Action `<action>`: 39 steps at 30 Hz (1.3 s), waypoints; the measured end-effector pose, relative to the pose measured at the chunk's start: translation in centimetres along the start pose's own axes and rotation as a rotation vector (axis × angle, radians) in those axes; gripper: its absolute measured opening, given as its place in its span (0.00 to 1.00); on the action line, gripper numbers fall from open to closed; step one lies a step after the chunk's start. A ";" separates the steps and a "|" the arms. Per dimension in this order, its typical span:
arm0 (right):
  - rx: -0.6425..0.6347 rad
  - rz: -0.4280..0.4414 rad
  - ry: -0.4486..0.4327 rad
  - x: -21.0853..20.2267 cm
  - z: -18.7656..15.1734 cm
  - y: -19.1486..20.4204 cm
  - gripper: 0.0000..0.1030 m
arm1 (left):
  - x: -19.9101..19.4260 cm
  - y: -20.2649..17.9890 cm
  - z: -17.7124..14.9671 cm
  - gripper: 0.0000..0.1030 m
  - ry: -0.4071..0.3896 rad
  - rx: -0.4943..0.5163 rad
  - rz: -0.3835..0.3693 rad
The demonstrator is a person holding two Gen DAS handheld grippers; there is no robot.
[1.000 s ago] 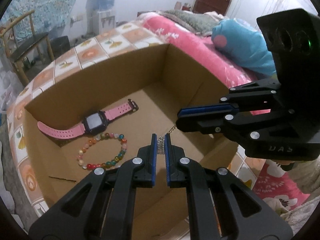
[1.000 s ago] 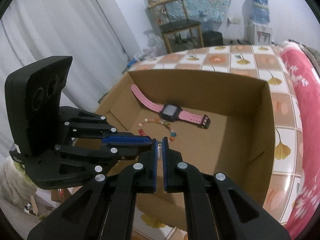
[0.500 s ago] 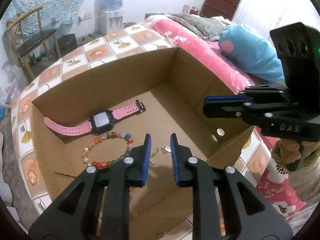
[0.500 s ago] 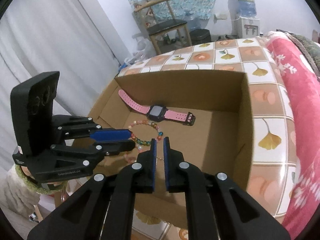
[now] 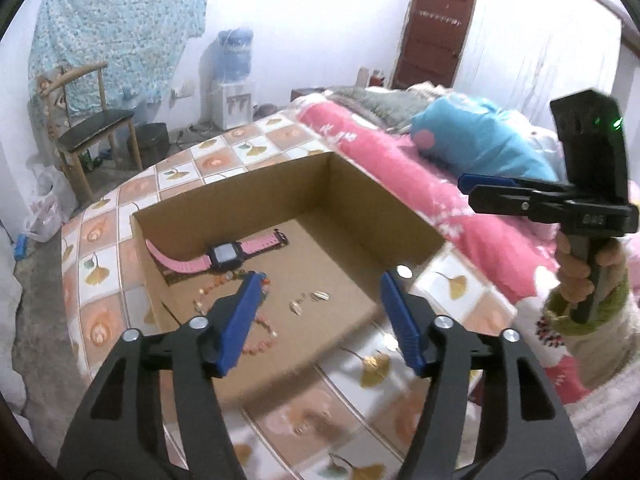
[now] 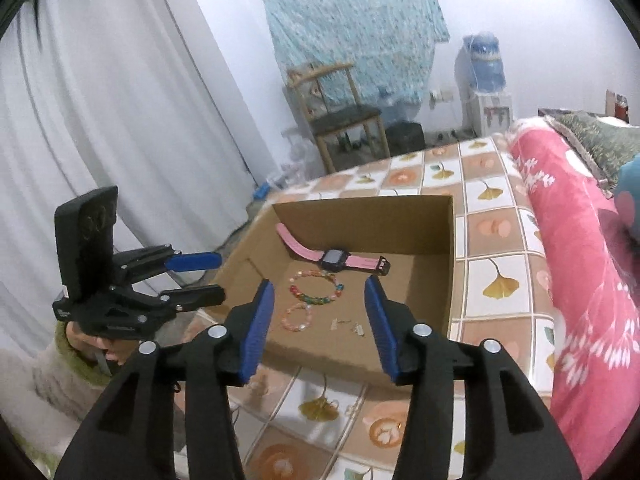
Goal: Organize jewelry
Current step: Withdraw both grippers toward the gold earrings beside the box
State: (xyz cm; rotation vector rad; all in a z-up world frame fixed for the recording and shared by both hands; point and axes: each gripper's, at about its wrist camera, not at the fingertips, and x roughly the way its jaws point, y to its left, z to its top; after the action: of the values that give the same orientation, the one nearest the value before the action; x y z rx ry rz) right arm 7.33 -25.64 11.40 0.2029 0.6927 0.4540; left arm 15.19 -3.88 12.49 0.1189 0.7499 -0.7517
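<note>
An open cardboard box (image 5: 280, 192) (image 6: 360, 220) holds a pink watch (image 5: 226, 254) (image 6: 336, 258), a multicoloured bead bracelet (image 6: 316, 301), a pink bead bracelet (image 6: 298, 328) and a small metal chain piece (image 5: 310, 300) (image 6: 348, 325) lying loose on its floor. My left gripper (image 5: 318, 278) (image 6: 218, 276) hovers above the box's near edge, its jaws opening with nothing held between them. My right gripper (image 6: 318, 282) (image 5: 468, 190) also hangs back from the box, jaws opening and empty. In the left wrist view a finger hides part of the bracelets.
The box sits on a surface with a leaf-patterned tile cloth (image 6: 496, 276). A pink blanket (image 5: 400, 168) and blue pillow (image 5: 476, 140) lie to the right. A wooden chair (image 6: 340, 116), water dispenser (image 6: 486, 80) and white curtain (image 6: 100, 100) stand beyond.
Both grippers were shut on the chain piece over the box. They have opened, the chain now lies on the box floor, and both have pulled back and upward.
</note>
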 end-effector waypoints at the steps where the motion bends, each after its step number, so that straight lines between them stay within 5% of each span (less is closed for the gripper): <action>1: -0.001 -0.004 0.001 -0.3 -0.6 0.2 0.47 | -0.5 -0.2 -0.5 0.63 -0.007 0.003 -0.003; 12: 0.218 0.009 0.163 2.4 -8.7 -2.1 0.47 | 0.8 -2.9 -7.5 0.72 0.064 -0.078 -0.128; 25: 0.256 -0.061 0.266 5.6 -11.2 -2.9 0.41 | 8.1 -5.8 -10.7 0.65 0.139 0.055 -0.023; 39: 0.146 -0.285 0.294 6.4 -12.5 -4.3 0.33 | 10.8 -7.5 -11.1 0.51 0.151 0.146 0.022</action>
State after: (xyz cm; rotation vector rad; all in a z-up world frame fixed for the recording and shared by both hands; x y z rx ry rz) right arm 4.93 -26.09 -3.09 0.1728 1.0284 0.1604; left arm 9.13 -11.75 -1.62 0.3178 0.8355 -0.7825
